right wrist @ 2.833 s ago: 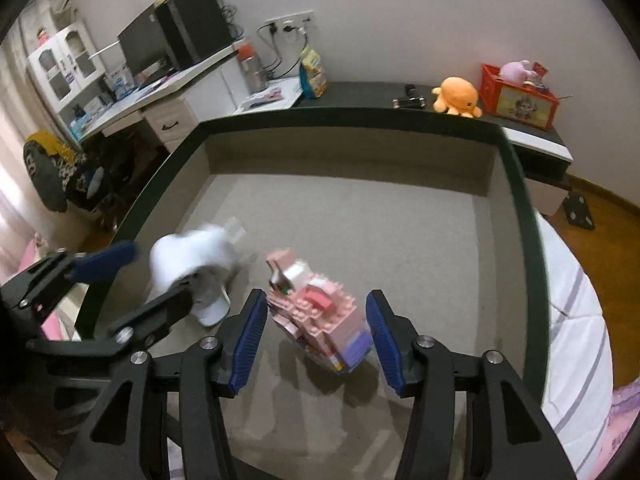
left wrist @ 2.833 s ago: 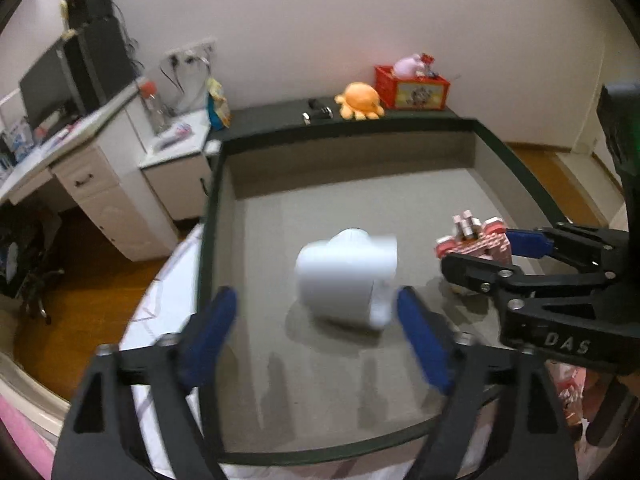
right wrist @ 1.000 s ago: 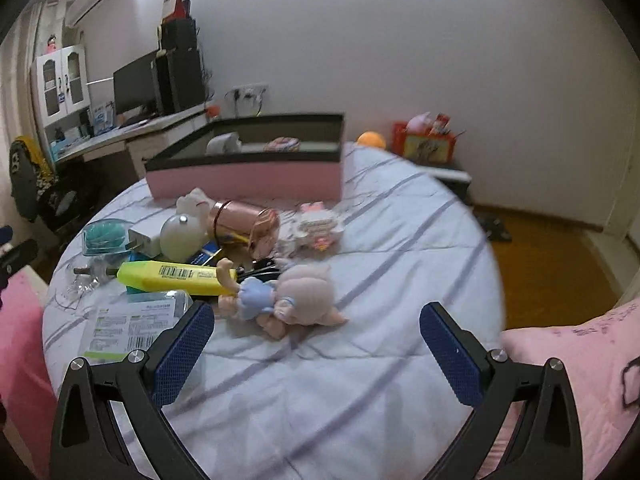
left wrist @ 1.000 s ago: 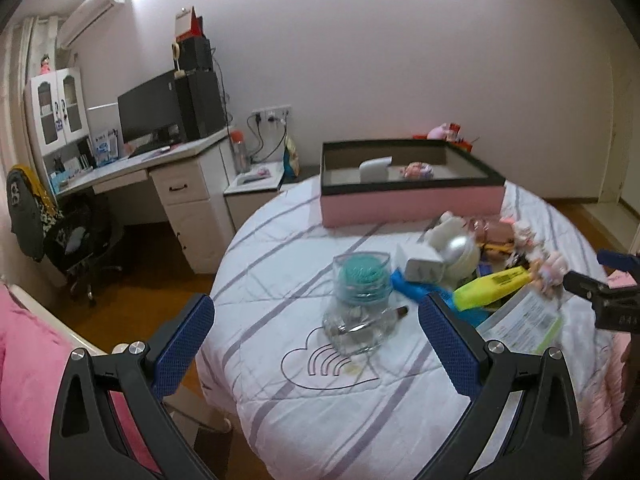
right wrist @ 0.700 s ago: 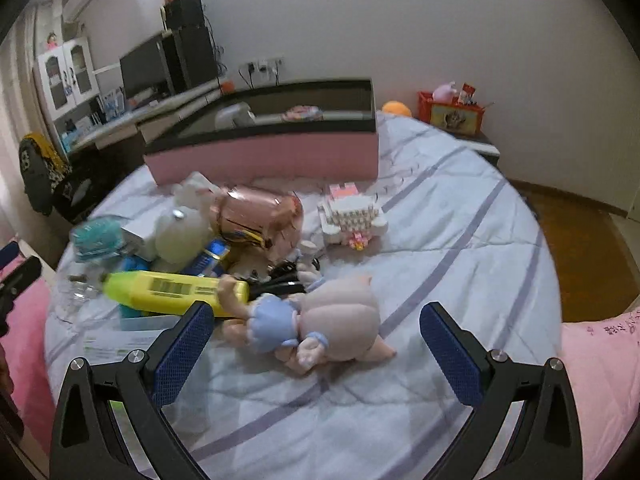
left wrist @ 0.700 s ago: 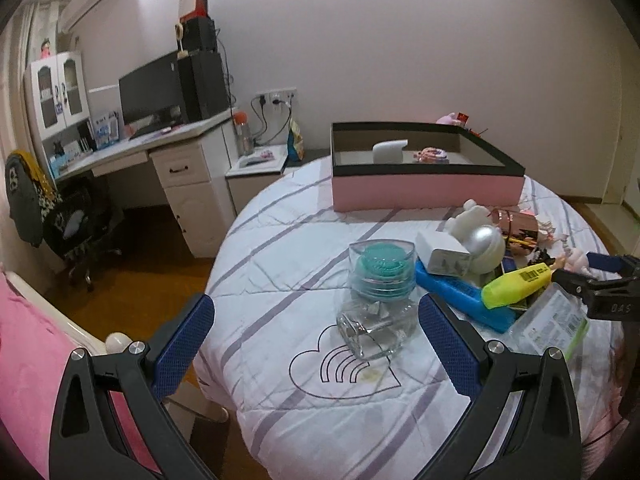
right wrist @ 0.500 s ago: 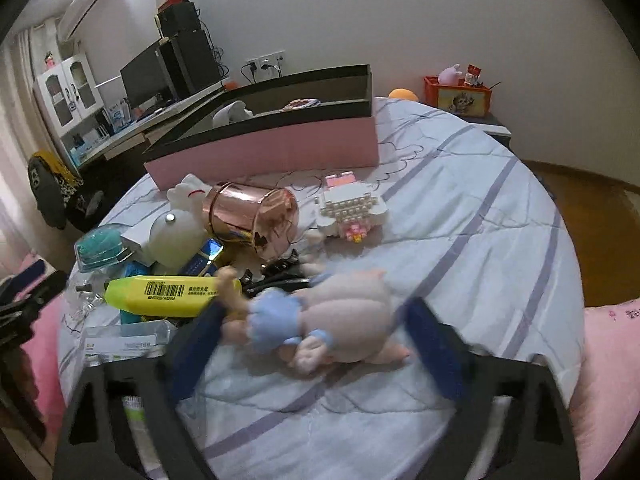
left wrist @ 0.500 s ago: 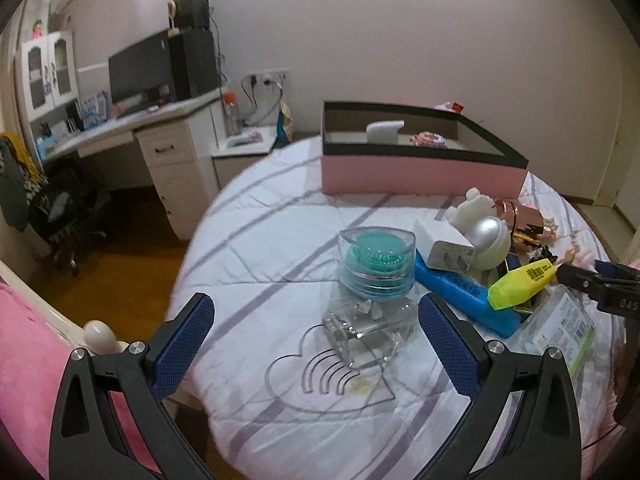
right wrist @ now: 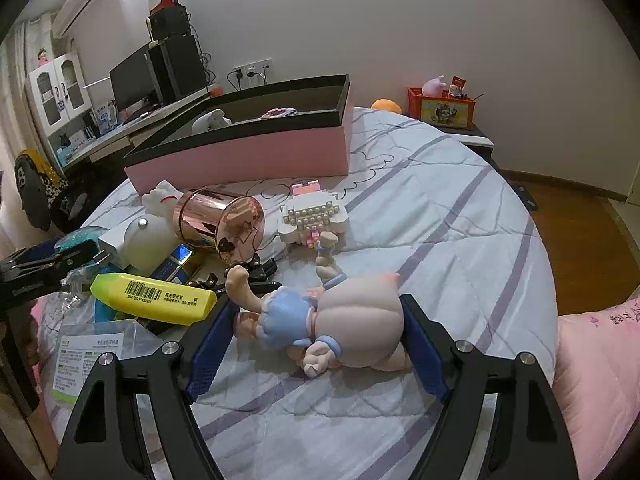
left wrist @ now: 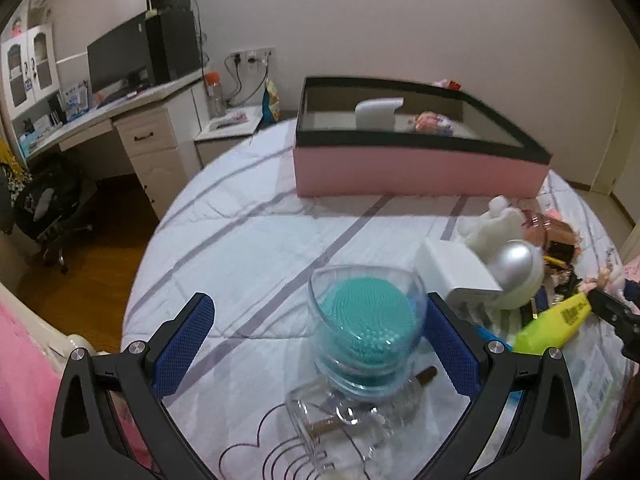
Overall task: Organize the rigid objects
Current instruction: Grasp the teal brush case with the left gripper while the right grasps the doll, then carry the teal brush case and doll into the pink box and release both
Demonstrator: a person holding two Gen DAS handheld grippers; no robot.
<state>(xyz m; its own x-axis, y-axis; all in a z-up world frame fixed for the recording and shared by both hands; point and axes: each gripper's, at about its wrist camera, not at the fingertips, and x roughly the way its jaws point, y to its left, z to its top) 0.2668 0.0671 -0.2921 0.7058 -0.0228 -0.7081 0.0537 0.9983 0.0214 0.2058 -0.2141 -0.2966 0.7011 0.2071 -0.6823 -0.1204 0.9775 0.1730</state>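
Doll figure [right wrist: 320,320]: lies on its side on the round bed [right wrist: 460,240], near the clutter, between the right claw's blue pads.
Right claw [right wrist: 316,344]: jaws have just been closing around the doll figure; the right pad lies against its rounded back, the left pad looks just short of its head, so a firm grip cannot be told.
Left claw [left wrist: 320,344]: jaws spread wide; its right pad sits just beside the clear case.
Clear case [left wrist: 366,328]: holds a teal bristled disc and rests on a clear glass piece.
Pink box [left wrist: 416,170]: open, at the far side of the bed, with a white piece and a pink block model inside.
Yellow highlighter [right wrist: 154,298]: lies left of the doll.
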